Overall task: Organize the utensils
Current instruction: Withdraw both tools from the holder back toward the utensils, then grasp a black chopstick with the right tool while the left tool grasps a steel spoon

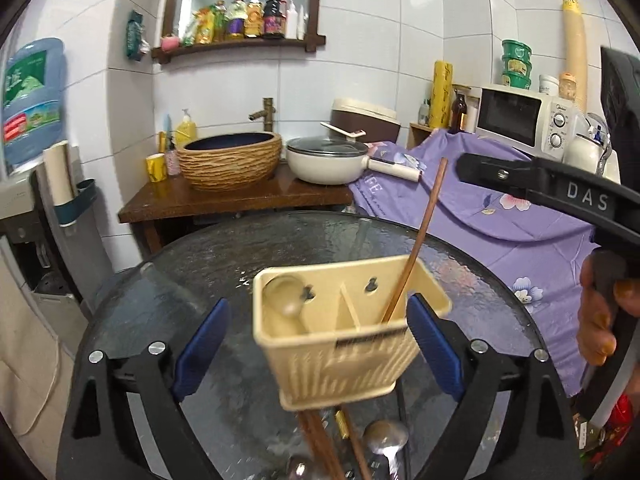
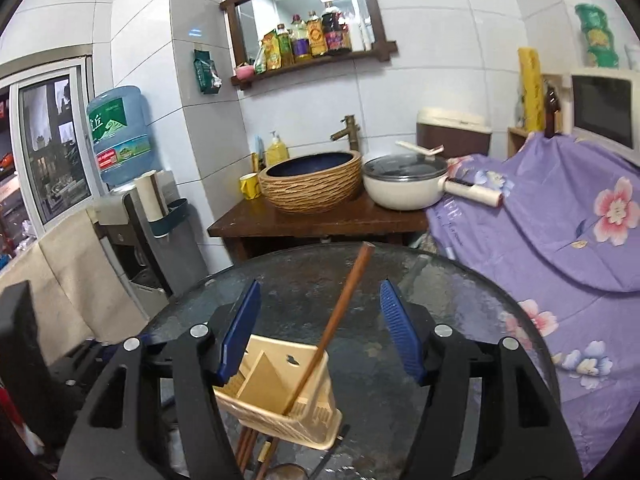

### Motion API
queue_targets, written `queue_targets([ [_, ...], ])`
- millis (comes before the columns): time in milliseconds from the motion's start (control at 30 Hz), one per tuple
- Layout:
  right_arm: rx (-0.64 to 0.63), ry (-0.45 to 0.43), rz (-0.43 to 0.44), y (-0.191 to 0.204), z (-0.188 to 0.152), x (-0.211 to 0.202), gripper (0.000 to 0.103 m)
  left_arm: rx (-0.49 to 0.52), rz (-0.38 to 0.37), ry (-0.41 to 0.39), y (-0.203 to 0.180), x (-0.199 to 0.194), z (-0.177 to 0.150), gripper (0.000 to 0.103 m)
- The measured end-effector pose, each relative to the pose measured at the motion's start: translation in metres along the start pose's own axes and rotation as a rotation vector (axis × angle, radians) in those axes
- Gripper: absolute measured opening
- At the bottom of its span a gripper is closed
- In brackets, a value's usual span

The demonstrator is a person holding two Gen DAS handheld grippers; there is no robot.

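A beige two-compartment utensil holder [image 1: 344, 332] stands on the round glass table [image 1: 192, 264]. My left gripper [image 1: 316, 348] is open around it; the left pad [image 1: 200, 352] is well clear, and the right pad [image 1: 434, 344] is at its edge. A spoon [image 1: 286, 300] lies in the left compartment. A wooden chopstick [image 1: 416, 240] leans in the right one. My right gripper [image 2: 320, 332] is open, with the chopstick [image 2: 336, 320] standing free between its pads above the holder [image 2: 288, 412]. Loose chopsticks and spoons [image 1: 384, 440] lie on the glass in front.
A purple floral cloth [image 1: 500, 232] covers the surface to the right, with a microwave [image 1: 528, 120] behind it. A wooden counter holds a woven basin [image 1: 230, 160] and a lidded white pan [image 1: 328, 160]. A water dispenser [image 2: 120, 136] stands at the left. A hand [image 1: 600, 312] grips the right tool.
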State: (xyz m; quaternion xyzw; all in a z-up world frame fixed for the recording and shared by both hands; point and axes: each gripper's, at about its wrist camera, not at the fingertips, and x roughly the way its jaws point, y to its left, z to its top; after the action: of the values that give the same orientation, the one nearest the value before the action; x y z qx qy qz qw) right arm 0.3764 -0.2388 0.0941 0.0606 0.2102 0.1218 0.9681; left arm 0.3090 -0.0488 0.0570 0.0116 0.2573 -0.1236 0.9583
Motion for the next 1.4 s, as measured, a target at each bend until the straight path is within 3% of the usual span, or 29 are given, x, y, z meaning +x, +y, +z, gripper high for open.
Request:
queue_targets([
  [133,-0.035,-0.01,-0.012,0.006,-0.028,-0.029,0.07,0.005,0.09,-0.005,0.015,-0.023,-0.022,0.094],
  [300,-0.093,0.075,-0.039,0.015,-0.079,-0.036,0.071,-0.002,0.22,0.069,0.035,-0.027,-0.061,0.096],
  [433,-0.05,0.198,-0.078,0.01,-0.126,-0.019,0.071,-0.023,0.205,0.144,0.041,-0.019,-0.097,0.096],
  [500,-0.014,0.261,-0.093,0.005,-0.148,-0.008,0.071,-0.039,0.197,0.196,0.039,-0.01,-0.114,0.089],
  [633,0.003,0.346,-0.126,0.002,-0.176,0.012,0.057,-0.071,0.156,0.259,0.034,-0.001,-0.131,0.079],
  [867,0.13,0.423,-0.137,-0.011,-0.183,0.051,0.039,-0.092,0.139,0.295,0.028,0.007,-0.145,0.071],
  [1000,0.165,0.436,-0.15,-0.005,-0.182,0.07,0.038,-0.092,0.136,0.296,0.026,0.006,-0.147,0.07],
  [1333,0.121,0.459,-0.234,0.014,-0.189,0.094,0.032,-0.095,0.132,0.305,0.022,0.009,-0.148,0.07],
  [1400,0.086,0.459,-0.251,0.018,-0.19,0.094,0.026,-0.091,0.128,0.308,0.02,0.011,-0.147,0.07],
])
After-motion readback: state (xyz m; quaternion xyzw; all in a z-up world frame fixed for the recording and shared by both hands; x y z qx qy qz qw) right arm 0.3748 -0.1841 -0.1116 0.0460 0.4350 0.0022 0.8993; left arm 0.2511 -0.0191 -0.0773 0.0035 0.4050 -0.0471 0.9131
